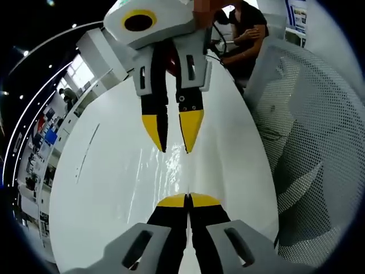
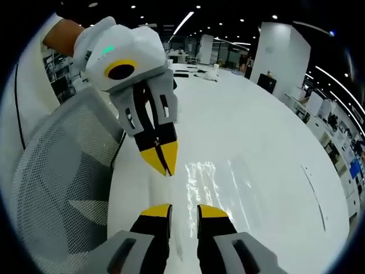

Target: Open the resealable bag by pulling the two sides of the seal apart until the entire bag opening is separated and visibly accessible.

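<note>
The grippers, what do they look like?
Each gripper has a white-grey boxy body, grey jaw arms, black sections and pointed yellow tips: left gripper, right gripper. The left gripper's body carries a small green light. A thin black cable runs nearby.

- I am finding no text, label, brand or number that can be read in either view.
- I am seeing a poster (image 1: 296, 14) with blue patches on the far wall in my left gripper view, its print too small to read.

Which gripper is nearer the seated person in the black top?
Right. The right gripper is just before the person; the left gripper faces both from farther back.
</note>
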